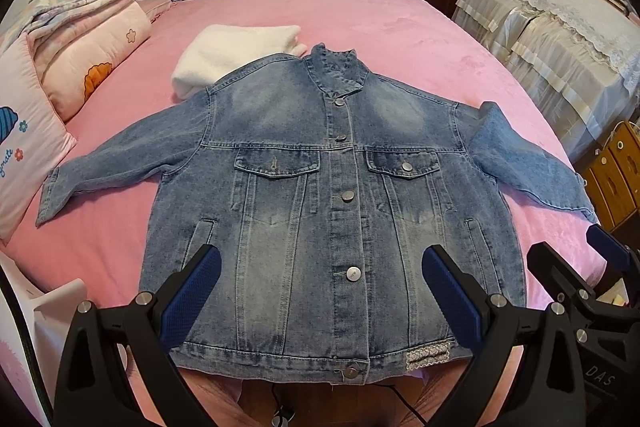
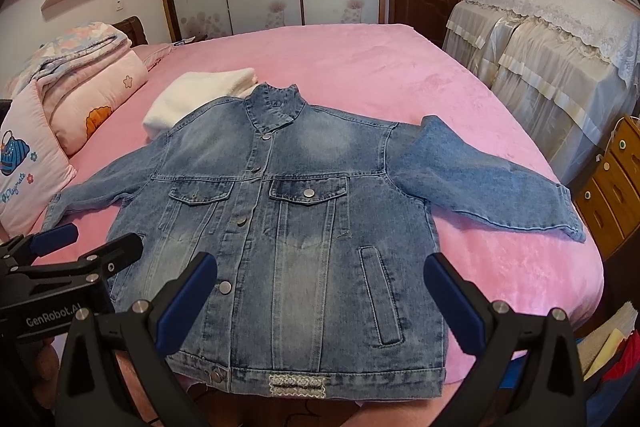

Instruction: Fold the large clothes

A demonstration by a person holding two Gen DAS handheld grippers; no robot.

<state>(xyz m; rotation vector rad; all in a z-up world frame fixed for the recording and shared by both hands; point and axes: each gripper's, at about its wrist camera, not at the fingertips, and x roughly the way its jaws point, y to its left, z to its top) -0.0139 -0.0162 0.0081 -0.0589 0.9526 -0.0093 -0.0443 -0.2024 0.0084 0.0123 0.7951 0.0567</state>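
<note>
A blue denim jacket (image 1: 320,195) lies flat and buttoned, front up, on the pink bed (image 1: 400,27), both sleeves spread out to the sides. It also shows in the right wrist view (image 2: 296,227). My left gripper (image 1: 320,291) is open and empty, above the jacket's lower hem. My right gripper (image 2: 320,295) is open and empty, above the hem's right half. The right gripper shows at the right edge of the left wrist view (image 1: 576,259). The left gripper shows at the left of the right wrist view (image 2: 88,243).
A folded white garment (image 1: 232,55) lies beyond the jacket's left shoulder, partly under it. Pink pillows and folded quilts (image 1: 80,39) are stacked at the left. A lace-covered piece of furniture (image 1: 560,39) and wooden drawers (image 2: 612,187) stand right of the bed.
</note>
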